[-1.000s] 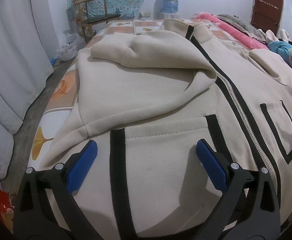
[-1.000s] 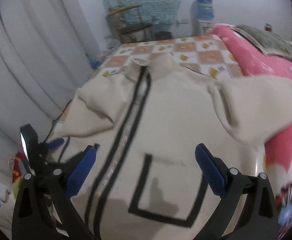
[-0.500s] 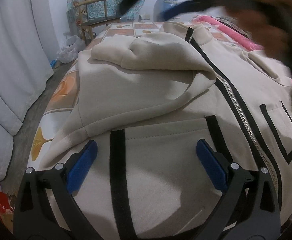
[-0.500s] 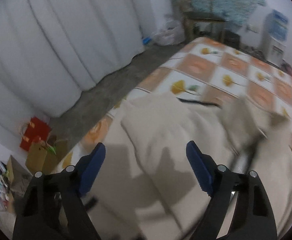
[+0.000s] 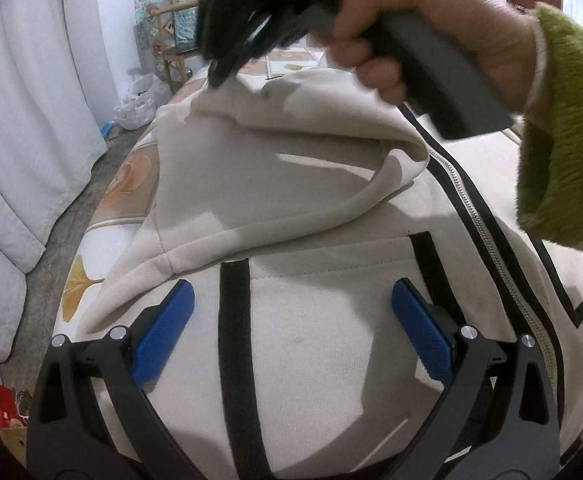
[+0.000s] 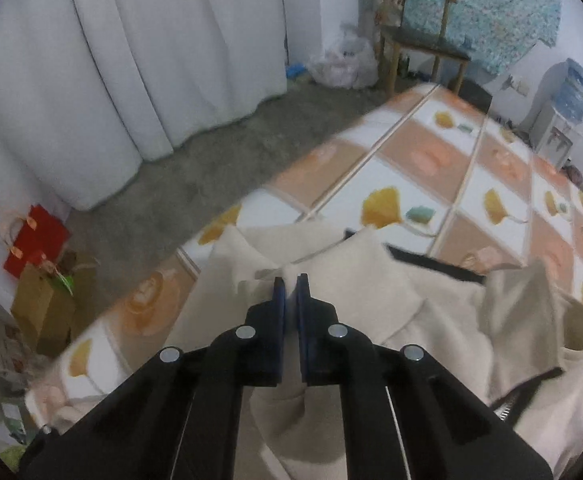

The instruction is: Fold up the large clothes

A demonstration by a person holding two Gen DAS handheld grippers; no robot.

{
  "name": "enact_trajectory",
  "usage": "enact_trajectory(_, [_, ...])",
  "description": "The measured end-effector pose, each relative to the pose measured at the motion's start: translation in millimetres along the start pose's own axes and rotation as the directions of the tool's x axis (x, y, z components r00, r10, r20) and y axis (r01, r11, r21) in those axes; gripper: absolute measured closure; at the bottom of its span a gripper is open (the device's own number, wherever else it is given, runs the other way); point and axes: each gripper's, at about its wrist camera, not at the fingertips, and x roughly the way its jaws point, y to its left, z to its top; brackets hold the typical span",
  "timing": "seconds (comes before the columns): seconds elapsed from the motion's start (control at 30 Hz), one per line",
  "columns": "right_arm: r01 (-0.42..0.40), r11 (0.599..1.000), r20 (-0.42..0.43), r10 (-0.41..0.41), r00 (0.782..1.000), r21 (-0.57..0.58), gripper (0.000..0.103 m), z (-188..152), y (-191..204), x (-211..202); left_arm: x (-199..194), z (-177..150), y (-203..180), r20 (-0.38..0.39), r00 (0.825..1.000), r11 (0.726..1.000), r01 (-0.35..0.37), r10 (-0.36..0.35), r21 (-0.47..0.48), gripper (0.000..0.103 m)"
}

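A cream zip jacket (image 5: pixel 331 320) with black trim lies spread on the bed. Its left sleeve (image 5: pixel 275 168) is folded across the chest. My left gripper (image 5: pixel 291 316) is open and empty, low over the jacket's hem pocket. My right gripper (image 6: pixel 290 292) is shut on the cream sleeve fabric (image 6: pixel 331 280) near the shoulder; it also shows in the left wrist view (image 5: pixel 219 76), held in a hand above the sleeve's far end. The zip (image 5: pixel 467 208) runs down the jacket's middle.
The bed sheet (image 6: pixel 431 168) has orange and white squares. White curtains (image 6: pixel 131 60) hang at the left, with grey floor (image 6: pixel 211 152) between. A wooden chair (image 6: pixel 419 40), a plastic bag (image 6: pixel 343 64), paper bags (image 6: pixel 39 264) and a water dispenser (image 6: pixel 563 100) stand around.
My right gripper swung left across the jacket to the folded sleeve and closed on its fabric. My left gripper stayed open over the hem.
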Motion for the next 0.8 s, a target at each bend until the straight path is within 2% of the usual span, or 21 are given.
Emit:
enact_trajectory(0.1, [-0.076, 0.995, 0.09, 0.07, 0.993, 0.064, 0.097, -4, -16, -47, 0, 1, -1, -0.007, 1.0, 1.0, -0.001, 0.001, 0.0, 0.007])
enact_trajectory(0.23, [-0.17, 0.978, 0.221, 0.14, 0.965, 0.122, 0.097, -22, -46, -122, 2, 5, -2, -0.013, 1.0, 1.0, -0.002, 0.002, 0.0, 0.007])
enact_trajectory(0.3, [-0.177, 0.973, 0.28, 0.132, 0.951, 0.145, 0.097, -47, -63, -166, 2, 6, -2, -0.014, 1.0, 1.0, -0.003, 0.003, -0.001, 0.007])
enact_trajectory(0.4, [-0.154, 0.967, 0.32, 0.083, 0.944, 0.202, 0.097, -90, -90, -209, 3, 8, -2, -0.013, 1.0, 1.0, -0.006, 0.006, -0.004, 0.007])
enact_trajectory(0.47, [-0.118, 0.962, 0.313, 0.035, 0.949, 0.248, 0.097, -120, -105, -222, 4, 8, -3, -0.015, 1.0, 1.0, -0.009, 0.008, -0.007, 0.007])
enact_trajectory(0.53, [-0.06, 0.945, 0.27, -0.031, 0.962, 0.322, 0.095, -157, -126, -227, 4, 7, -3, -0.016, 1.0, 1.0, -0.01, 0.01, -0.008, 0.007])
enact_trajectory(0.6, [-0.016, 0.921, 0.212, -0.073, 0.975, 0.389, 0.089, -190, -147, -226, 5, 8, -2, -0.017, 1.0, 1.0, -0.01, 0.01, -0.009, 0.007])
enact_trajectory(0.67, [0.062, 0.875, 0.123, -0.137, 0.983, 0.48, 0.079, -226, -171, -220, 6, 8, -1, -0.017, 1.0, 1.0, -0.01, 0.01, -0.009, 0.007])
enact_trajectory(0.7, [0.089, 0.851, 0.085, -0.155, 0.984, 0.518, 0.078, -240, -180, -218, 6, 8, -1, -0.016, 1.0, 1.0, -0.01, 0.01, -0.009, 0.007])
enact_trajectory(0.73, [0.097, 0.822, 0.056, -0.155, 0.986, 0.561, 0.077, -255, -190, -216, 6, 8, -1, -0.014, 1.0, 1.0, -0.01, 0.01, -0.009, 0.007])
enact_trajectory(0.8, [0.058, 0.77, 0.047, -0.114, 0.992, 0.635, 0.064, -279, -203, -213, 7, 8, 0, -0.011, 1.0, 1.0, -0.011, 0.01, -0.009, 0.007])
